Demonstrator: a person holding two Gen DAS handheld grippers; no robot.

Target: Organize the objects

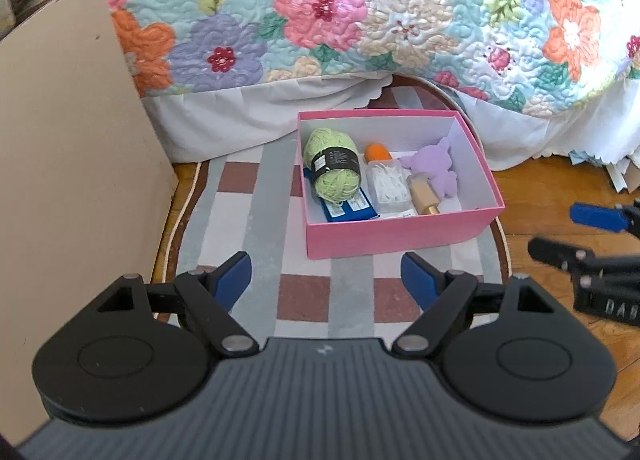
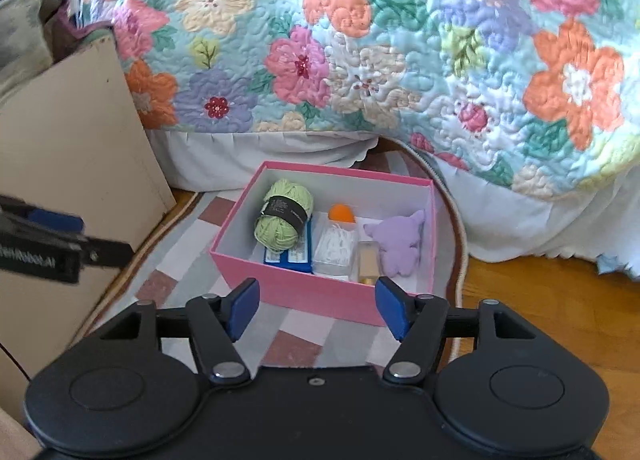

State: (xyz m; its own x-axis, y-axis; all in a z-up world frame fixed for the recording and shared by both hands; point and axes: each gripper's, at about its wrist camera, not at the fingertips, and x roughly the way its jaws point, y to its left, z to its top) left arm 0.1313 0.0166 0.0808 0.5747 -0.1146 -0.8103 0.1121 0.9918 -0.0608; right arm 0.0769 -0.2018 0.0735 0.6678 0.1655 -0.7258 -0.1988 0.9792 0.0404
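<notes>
A pink box (image 1: pixel 400 234) (image 2: pixel 304 292) sits open on a checked rug by the bed. Inside lie a green yarn ball (image 1: pixel 332 166) (image 2: pixel 282 222), a blue packet (image 1: pixel 348 210) (image 2: pixel 288 258), a clear case of white bits (image 1: pixel 388 186) (image 2: pixel 334 248), an orange ball (image 1: pixel 377 151) (image 2: pixel 341 213), a tan and gold bottle (image 1: pixel 423 198) (image 2: pixel 368 262) and a purple plush (image 1: pixel 434 168) (image 2: pixel 400 244). My left gripper (image 1: pixel 326 280) hovers open in front of the box, nothing between its fingers. My right gripper (image 2: pixel 316 306) is open over the box's near wall, holding nothing.
A floral quilt (image 1: pixel 360 12) hangs over the bed behind the box. A beige cardboard panel (image 1: pixel 68 164) stands at the left. The checked rug (image 1: pixel 304 296) lies on a wood floor (image 1: pixel 552 196). The other gripper (image 1: pixel 592 256) shows at the right edge.
</notes>
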